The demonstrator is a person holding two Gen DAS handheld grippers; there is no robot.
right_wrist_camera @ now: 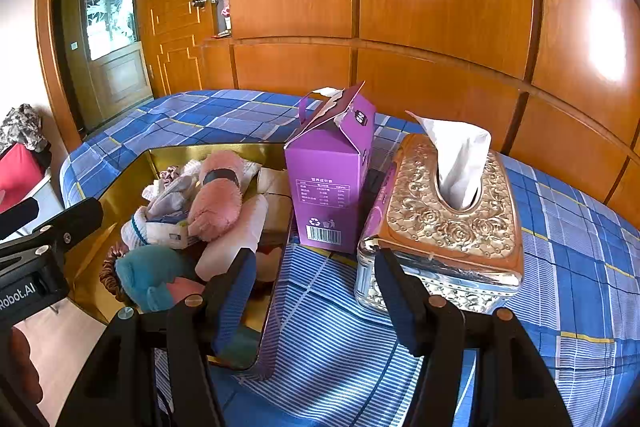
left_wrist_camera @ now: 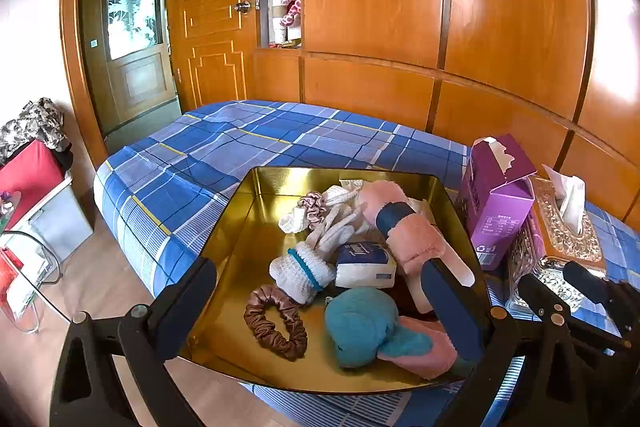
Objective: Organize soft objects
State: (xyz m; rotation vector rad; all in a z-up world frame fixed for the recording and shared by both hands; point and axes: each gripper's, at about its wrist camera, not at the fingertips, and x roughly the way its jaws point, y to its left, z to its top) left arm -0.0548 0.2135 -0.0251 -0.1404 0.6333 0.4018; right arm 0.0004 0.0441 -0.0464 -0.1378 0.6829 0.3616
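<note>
A gold tray (left_wrist_camera: 240,239) sits at the near edge of the bed; it also shows in the right wrist view (right_wrist_camera: 132,167). It holds soft things: a brown scrunchie (left_wrist_camera: 276,323), a teal and pink plush (left_wrist_camera: 372,327), white socks (left_wrist_camera: 304,271), a tissue pack (left_wrist_camera: 366,263) and a pink slipper (left_wrist_camera: 404,227). My left gripper (left_wrist_camera: 320,307) is open and empty, hovering over the tray's near side. My right gripper (right_wrist_camera: 316,287) is open and empty, between the tray and the tissue box (right_wrist_camera: 448,219).
A purple carton (right_wrist_camera: 332,183) stands right of the tray, beside an ornate gold tissue box (left_wrist_camera: 560,239). Blue plaid bedding (left_wrist_camera: 240,147) stretches back to a wooden wardrobe wall (left_wrist_camera: 400,7). A door (left_wrist_camera: 132,39) and cluttered bins (left_wrist_camera: 36,187) stand at left.
</note>
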